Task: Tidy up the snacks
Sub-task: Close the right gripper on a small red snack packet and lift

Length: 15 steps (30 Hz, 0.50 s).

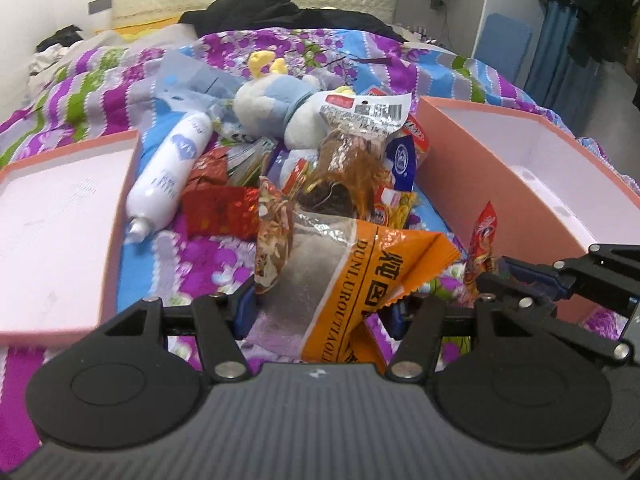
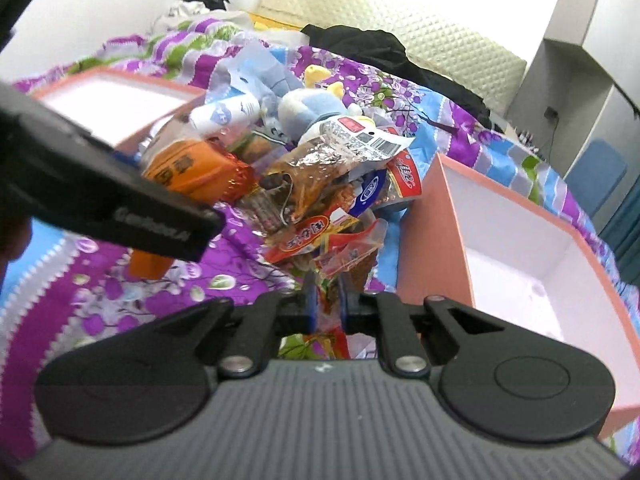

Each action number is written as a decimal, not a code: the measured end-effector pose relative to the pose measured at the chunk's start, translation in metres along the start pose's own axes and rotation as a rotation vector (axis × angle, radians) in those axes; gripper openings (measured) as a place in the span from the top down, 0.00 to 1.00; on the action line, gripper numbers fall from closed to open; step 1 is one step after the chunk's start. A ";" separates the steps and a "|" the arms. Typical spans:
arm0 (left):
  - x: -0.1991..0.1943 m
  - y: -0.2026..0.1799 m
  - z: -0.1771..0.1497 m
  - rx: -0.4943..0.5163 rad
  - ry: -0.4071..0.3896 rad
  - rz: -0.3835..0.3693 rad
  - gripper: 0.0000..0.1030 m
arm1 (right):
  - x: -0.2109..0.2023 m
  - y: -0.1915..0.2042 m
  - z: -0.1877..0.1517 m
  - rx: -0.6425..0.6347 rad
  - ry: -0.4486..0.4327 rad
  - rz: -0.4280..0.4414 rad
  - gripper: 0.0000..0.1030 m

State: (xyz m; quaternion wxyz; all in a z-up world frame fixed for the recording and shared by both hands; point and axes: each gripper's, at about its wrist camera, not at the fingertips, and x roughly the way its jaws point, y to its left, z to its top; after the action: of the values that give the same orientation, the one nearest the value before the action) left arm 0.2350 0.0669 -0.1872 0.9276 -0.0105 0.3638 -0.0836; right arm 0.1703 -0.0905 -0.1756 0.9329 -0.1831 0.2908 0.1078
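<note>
With the left gripper [image 1: 320, 312] clamped on the orange snack bag [image 1: 360, 280] over the bed and the right gripper [image 2: 328, 308] apparently pinching a red packet [image 2: 332, 300], either slippery wrapper may slide free before reaching the pink box [image 2: 516, 240].

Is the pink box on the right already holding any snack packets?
No. In the right wrist view the pink box shows only a bare white interior, while the snack packets lie heaped on the bedspread beside it.

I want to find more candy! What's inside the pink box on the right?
The pink box shows only bare white walls and floor; no snacks are visible inside. Its nearest bottom corner is hidden behind the right claw, which pinches a red snack packet.
</note>
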 end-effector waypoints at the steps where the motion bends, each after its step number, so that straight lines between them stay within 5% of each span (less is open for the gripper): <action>1: -0.005 0.000 -0.002 -0.005 0.003 0.006 0.37 | -0.005 0.000 -0.002 0.012 0.000 0.013 0.86; 15: -0.088 -0.007 -0.045 -0.132 0.041 0.054 0.37 | -0.069 -0.020 -0.018 0.175 -0.031 0.122 0.86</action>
State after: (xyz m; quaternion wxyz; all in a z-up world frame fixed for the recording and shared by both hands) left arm 0.1405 0.0761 -0.1605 0.9193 -0.0601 0.3875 -0.0346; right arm 0.1112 -0.1221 -0.1436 0.9414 -0.0812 0.2952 0.1414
